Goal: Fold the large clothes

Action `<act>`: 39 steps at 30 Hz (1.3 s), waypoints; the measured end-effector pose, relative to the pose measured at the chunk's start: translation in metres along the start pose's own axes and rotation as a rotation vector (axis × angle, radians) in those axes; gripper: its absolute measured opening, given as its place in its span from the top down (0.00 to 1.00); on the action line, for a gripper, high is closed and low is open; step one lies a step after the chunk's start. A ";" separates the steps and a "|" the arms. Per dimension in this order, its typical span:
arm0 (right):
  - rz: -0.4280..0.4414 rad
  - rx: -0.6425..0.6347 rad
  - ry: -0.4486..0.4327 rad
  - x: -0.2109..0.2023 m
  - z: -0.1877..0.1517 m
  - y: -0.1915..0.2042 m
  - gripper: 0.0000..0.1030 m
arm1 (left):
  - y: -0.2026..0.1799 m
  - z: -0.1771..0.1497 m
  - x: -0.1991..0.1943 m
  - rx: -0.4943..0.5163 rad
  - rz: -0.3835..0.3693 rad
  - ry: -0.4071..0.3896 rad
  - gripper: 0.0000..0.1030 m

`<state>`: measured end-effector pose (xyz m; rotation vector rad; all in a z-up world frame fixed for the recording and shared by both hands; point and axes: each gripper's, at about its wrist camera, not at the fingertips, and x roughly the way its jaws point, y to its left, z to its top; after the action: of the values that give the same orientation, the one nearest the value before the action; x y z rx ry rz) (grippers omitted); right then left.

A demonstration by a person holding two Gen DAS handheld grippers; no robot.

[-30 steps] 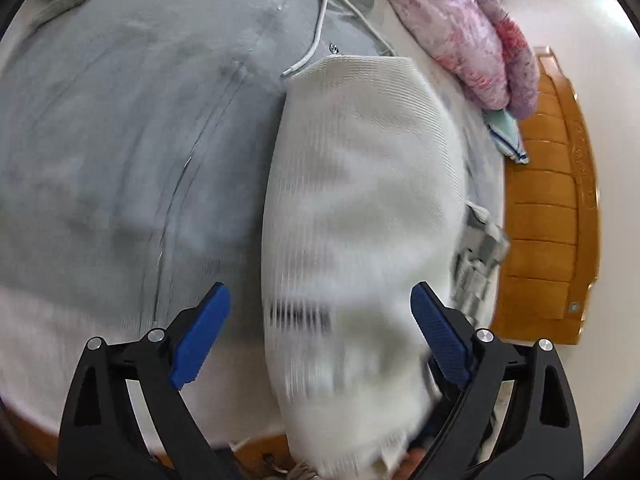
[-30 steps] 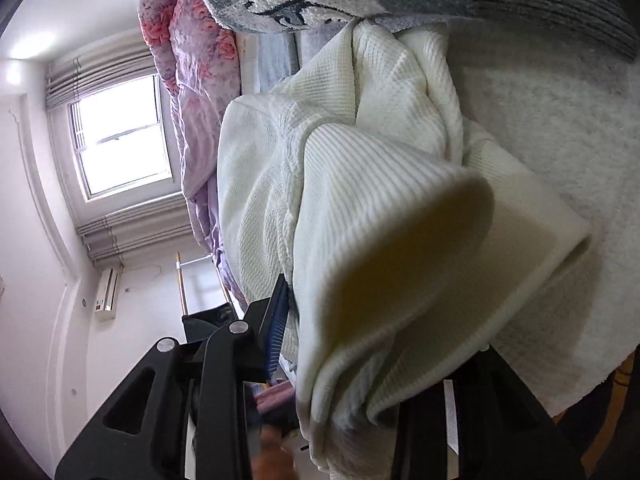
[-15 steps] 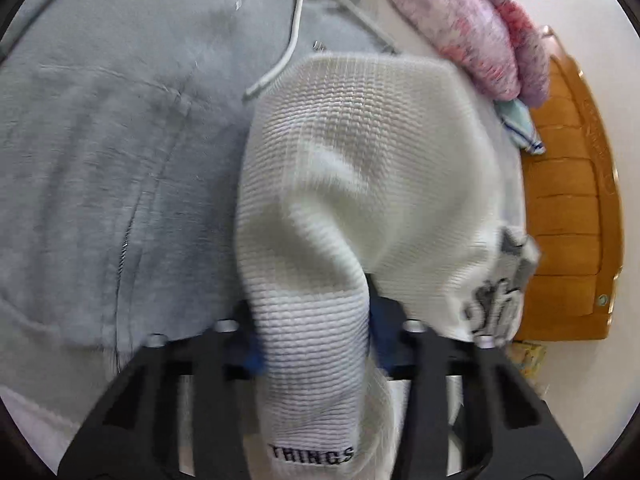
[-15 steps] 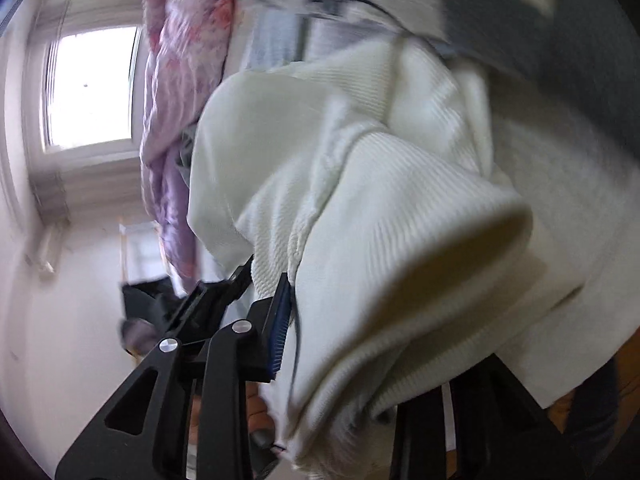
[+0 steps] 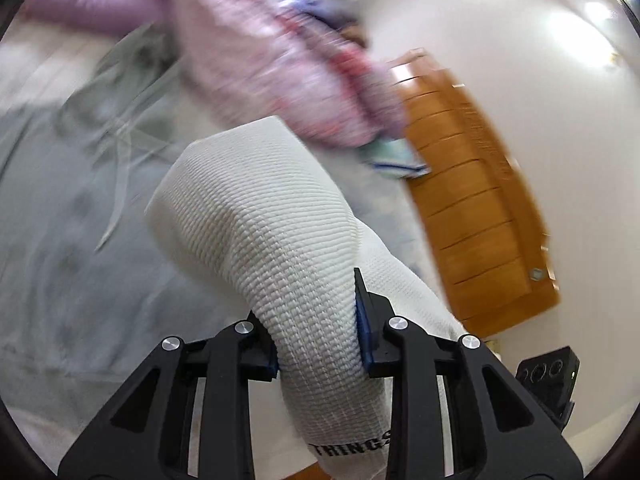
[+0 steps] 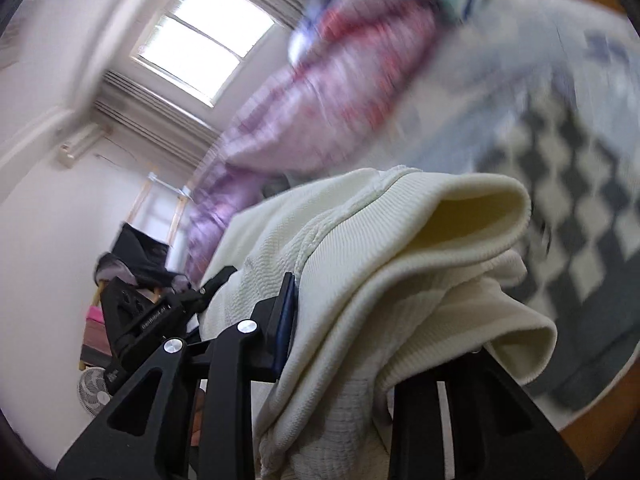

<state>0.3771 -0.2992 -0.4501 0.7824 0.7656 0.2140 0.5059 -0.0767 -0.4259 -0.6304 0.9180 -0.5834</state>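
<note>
A white waffle-knit garment [image 5: 264, 216] is bunched between the blue pads of my left gripper [image 5: 316, 336], which is shut on it and holds it above the bed. The same white garment [image 6: 380, 264] drapes in thick folds over my right gripper [image 6: 376, 340], which is shut on it; its right finger is hidden under the cloth. The other gripper [image 6: 148, 312] shows at the left of the right wrist view, also in the cloth.
A grey hoodie [image 5: 72, 220] lies spread on the bed at left. A pink floral quilt [image 5: 280, 60] is heaped at the back beside the wooden headboard [image 5: 480, 208]. A grey-and-white diamond-pattern garment [image 6: 580, 220] lies at right. A window [image 6: 204, 36] is behind.
Both grippers have lifted and swung with the white garment; the views now tilt up toward the wall, headboard and window. The left gripper closed on the cloth one second to half a second ago.
</note>
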 end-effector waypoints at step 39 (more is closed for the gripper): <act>-0.584 -0.006 0.008 -0.051 -0.005 -0.075 0.36 | -0.122 -0.047 0.078 0.375 0.288 0.148 0.08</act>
<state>0.3299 -0.3715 -0.4773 0.5238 0.9675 -0.3050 0.4808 -0.2248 -0.4022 -0.1147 0.9846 -0.5287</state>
